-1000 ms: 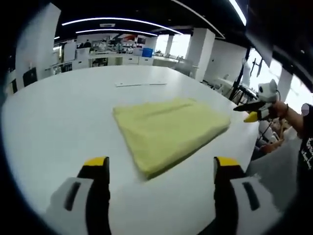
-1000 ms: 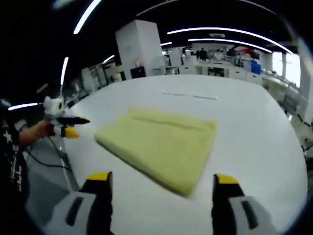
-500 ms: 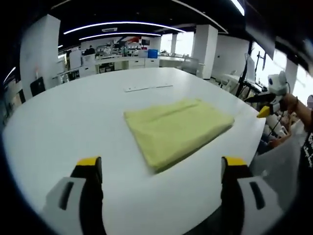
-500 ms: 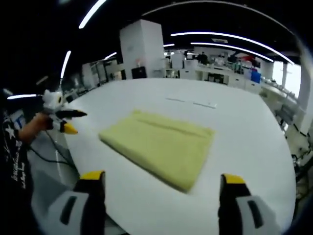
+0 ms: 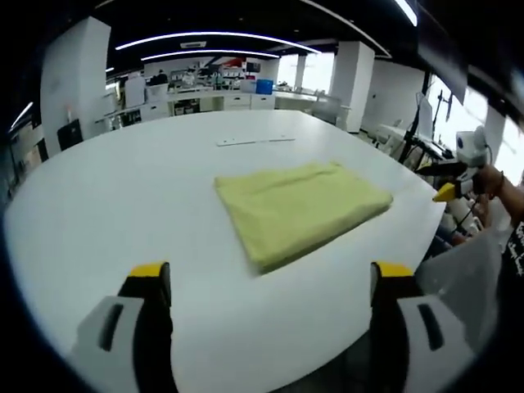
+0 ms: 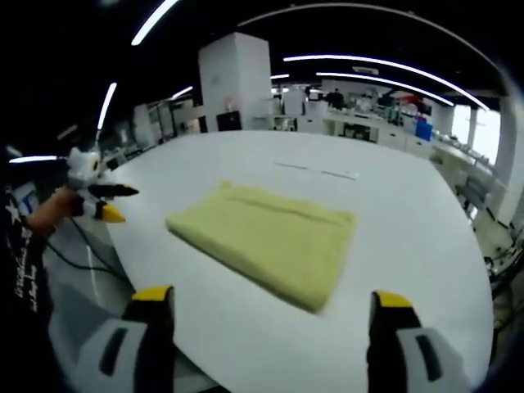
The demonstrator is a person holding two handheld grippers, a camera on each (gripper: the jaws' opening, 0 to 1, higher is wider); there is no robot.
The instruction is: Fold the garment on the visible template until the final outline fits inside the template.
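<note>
A pale yellow garment [image 5: 301, 207] lies folded into a flat rectangle on the white table [image 5: 123, 188]; in the right gripper view the garment [image 6: 270, 240] sits mid-table. My left gripper [image 5: 266, 282] is open, jaws wide apart, held back from the garment's near corner and empty. My right gripper [image 6: 266, 304] is also open and empty, above the table's near edge [image 6: 164, 270]. The right gripper [image 5: 449, 182] appears at the right of the left gripper view in a hand; the left gripper [image 6: 97, 196] shows at the left of the right gripper view. No template outline is discernible under the garment.
A thin white strip [image 5: 254, 141] lies on the table beyond the garment, also the strip [image 6: 315, 170] in the right gripper view. Desks, a white pillar [image 6: 233, 82] and shelving stand far behind. A person's dark sleeve [image 6: 20, 270] is at the left.
Both grippers have drawn back from the garment, so it looks smaller and farther. The garment itself has not moved. Both stay open.
</note>
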